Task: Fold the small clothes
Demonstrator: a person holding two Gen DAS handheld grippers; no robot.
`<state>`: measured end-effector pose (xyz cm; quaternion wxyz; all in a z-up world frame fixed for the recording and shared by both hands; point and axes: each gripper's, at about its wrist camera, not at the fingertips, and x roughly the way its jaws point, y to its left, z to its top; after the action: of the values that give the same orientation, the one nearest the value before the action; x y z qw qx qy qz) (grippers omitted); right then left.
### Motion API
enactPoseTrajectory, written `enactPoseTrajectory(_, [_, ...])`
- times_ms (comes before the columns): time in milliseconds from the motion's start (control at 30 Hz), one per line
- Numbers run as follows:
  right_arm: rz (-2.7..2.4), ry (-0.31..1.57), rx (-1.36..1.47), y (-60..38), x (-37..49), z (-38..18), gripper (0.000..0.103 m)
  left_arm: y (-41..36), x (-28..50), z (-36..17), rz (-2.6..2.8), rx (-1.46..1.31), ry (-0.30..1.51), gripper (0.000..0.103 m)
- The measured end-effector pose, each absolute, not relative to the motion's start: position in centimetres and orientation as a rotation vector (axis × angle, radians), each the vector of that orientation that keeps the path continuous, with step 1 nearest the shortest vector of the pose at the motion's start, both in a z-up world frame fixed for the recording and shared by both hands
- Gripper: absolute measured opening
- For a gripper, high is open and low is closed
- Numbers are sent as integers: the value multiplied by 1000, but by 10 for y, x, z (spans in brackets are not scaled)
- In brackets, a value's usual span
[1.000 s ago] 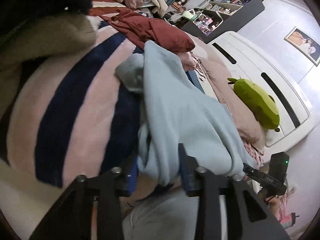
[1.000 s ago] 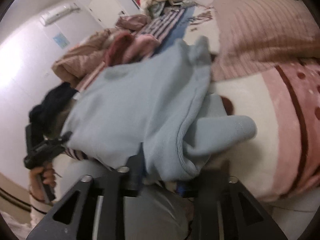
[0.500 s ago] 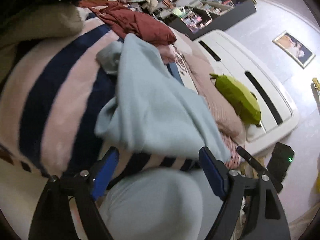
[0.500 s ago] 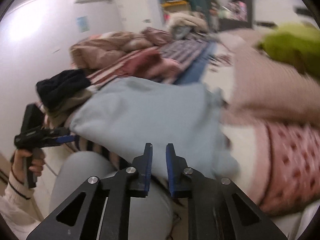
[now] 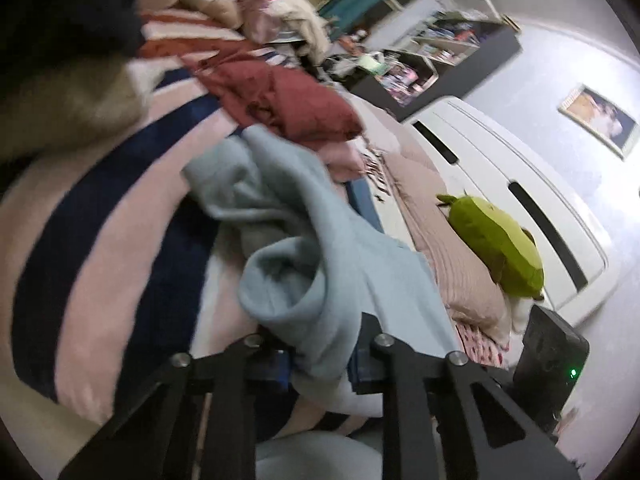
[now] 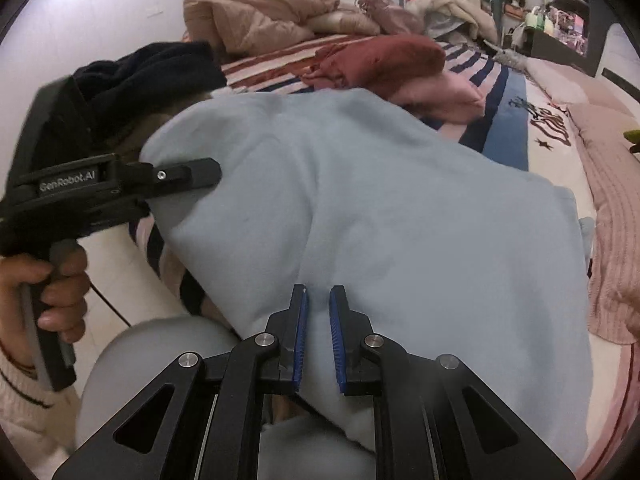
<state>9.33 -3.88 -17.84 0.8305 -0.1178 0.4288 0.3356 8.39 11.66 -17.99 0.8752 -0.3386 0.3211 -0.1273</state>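
Observation:
A light blue sweatshirt [image 6: 380, 208] lies spread on the bed. In the left wrist view its bunched edge [image 5: 304, 292] hangs between the fingers of my left gripper [image 5: 320, 360], which is shut on it at the near left corner. My left gripper also shows in the right wrist view [image 6: 120, 184], at the garment's left edge. My right gripper [image 6: 318, 340] hovers over the near edge of the sweatshirt, jaws a narrow gap apart, holding nothing.
A maroon garment [image 6: 380, 60] and a pink one [image 6: 440, 96] lie behind the sweatshirt. Dark clothes [image 6: 160, 68] are piled at the left. A green plush toy [image 5: 496, 244] rests on a pink pillow [image 5: 452, 264] by the white headboard [image 5: 520, 184]. My grey-clad knee [image 6: 160, 360] is below.
My left gripper, open half a second ago, has closed on the sweatshirt's bunched edge again. My right gripper let go of the cloth earlier and now stays narrowly open over it.

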Motion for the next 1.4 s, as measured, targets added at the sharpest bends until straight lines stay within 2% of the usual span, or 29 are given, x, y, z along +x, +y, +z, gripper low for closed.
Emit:
enactPoseTrajectory(133, [730, 920, -207, -48, 93, -174, 7, 101, 90, -157, -310, -612, 646, 12])
enactPoseTrajectory(167, [739, 920, -184, -54, 93, -172, 11, 98, 92, -153, -313, -593, 645, 12])
enactPoseTrajectory(200, [739, 909, -148, -66, 92, -166, 15, 93, 94, -146, -317, -563, 643, 12])
enactPoseTrajectory(267, [706, 861, -99, -88, 90, -154, 36, 81, 99, -135, -320, -497, 637, 11])
enactPoseTrajectory(400, [589, 781, 0, -155, 80, -133, 37, 43, 110, -110, -377, -351, 617, 10])
enactPoseTrajectory(600, [439, 730, 109, -245, 61, -119, 37, -54, 132, -91, -572, -156, 637, 10])
enactPoseTrajectory(800, [366, 716, 189, -296, 45, -123, 37, -141, 149, -139, -735, -52, 852, 12])
enactPoseTrajectory(900, [364, 732, 204, -306, 44, -130, 37, -148, 144, -154, -760, -35, 882, 20])
enactPoseTrajectory(1033, [383, 746, 202, -304, 46, -136, 37, -138, 134, -133, -824, -102, 845, 48])
enactPoseTrajectory(1133, [429, 714, 191, -288, 49, -128, 38, -121, 115, -112, -833, -141, 785, 57])
enactPoseTrajectory(1233, [501, 671, 180, -265, 52, -116, 44, -93, 100, -93, -783, -168, 724, 63])
enactPoseTrajectory(1300, [551, 651, 160, -248, 55, -111, 44, -80, 95, -88, -731, -160, 701, 67])
enactPoseTrajectory(1400, [601, 645, 104, -217, 60, -111, 44, -61, 92, -90, -655, -144, 694, 67])
